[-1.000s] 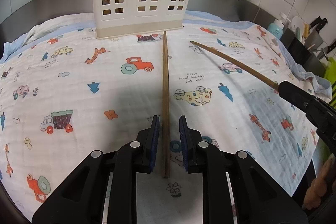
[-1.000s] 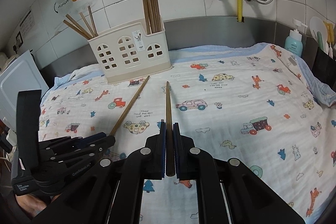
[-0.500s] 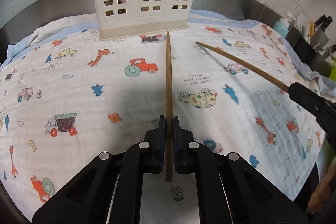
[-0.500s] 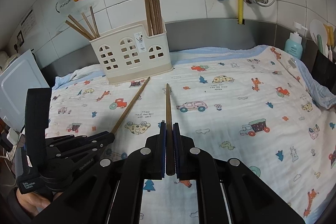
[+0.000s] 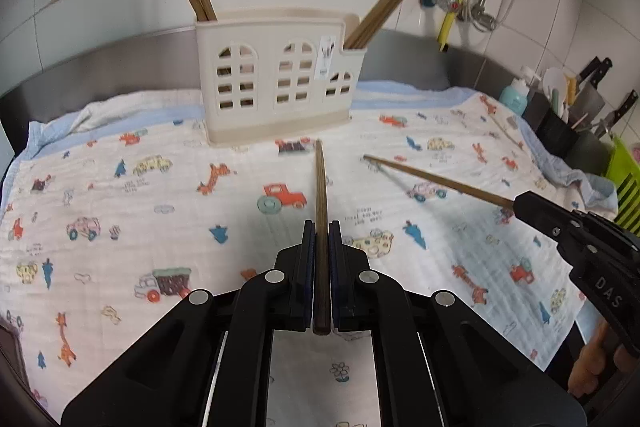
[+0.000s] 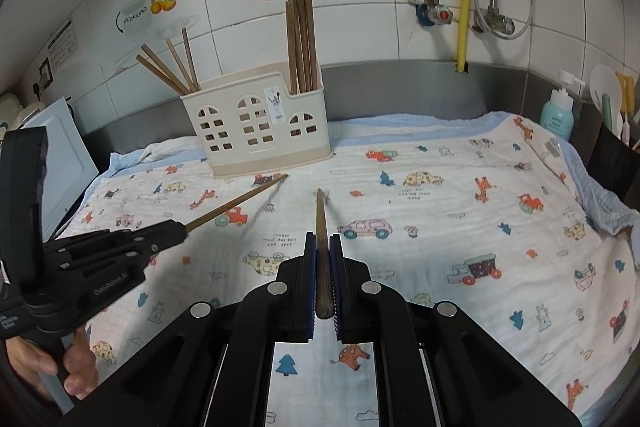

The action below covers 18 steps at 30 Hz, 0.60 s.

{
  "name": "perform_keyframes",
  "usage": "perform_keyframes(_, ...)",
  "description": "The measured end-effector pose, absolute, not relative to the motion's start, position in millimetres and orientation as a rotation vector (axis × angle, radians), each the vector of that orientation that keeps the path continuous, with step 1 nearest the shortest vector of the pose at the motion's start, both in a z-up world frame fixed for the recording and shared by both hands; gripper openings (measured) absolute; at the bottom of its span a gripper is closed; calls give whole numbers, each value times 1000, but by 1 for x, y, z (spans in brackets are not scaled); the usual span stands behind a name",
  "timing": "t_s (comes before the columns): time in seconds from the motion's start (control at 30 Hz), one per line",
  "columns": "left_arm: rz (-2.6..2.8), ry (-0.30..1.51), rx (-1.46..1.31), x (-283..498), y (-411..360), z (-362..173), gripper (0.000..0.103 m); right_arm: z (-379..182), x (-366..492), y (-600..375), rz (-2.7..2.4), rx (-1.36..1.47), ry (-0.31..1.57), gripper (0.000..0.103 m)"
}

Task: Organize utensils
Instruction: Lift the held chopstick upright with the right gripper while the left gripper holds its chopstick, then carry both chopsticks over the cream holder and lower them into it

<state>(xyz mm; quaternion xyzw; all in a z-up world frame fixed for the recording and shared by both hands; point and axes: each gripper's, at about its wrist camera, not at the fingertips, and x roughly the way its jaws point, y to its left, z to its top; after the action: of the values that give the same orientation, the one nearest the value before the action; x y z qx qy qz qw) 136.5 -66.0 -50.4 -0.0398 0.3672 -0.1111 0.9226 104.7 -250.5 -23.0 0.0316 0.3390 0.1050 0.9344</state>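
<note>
Two chopsticks in hand, one per hand-held gripper. Left hand-held gripper (image 5: 322, 239) clamped on left chopstick (image 5: 320, 195); right hand-held gripper (image 6: 322, 247) clamped on right chopstick (image 6: 320, 215). Both gripped near butt end, tips toward 12 o'clock: judged to allow tip-first drop. Utensil holder (image 6: 256, 127) at 11 o'clock on cloth-covered desk (image 6: 460, 195), sticks already in both end compartments. Insertion not yet done.

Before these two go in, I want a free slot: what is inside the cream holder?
The holder has chopsticks leaning in its left end and standing in its low right compartment. Nothing sticks out of the middle; its walls hide the bottom.
</note>
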Motion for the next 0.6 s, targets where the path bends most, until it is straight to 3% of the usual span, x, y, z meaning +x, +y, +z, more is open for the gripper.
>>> perform_keyframes(0.6,-276,645,-127,133,-41,-6,5,23,123,-241,319,40,650,6)
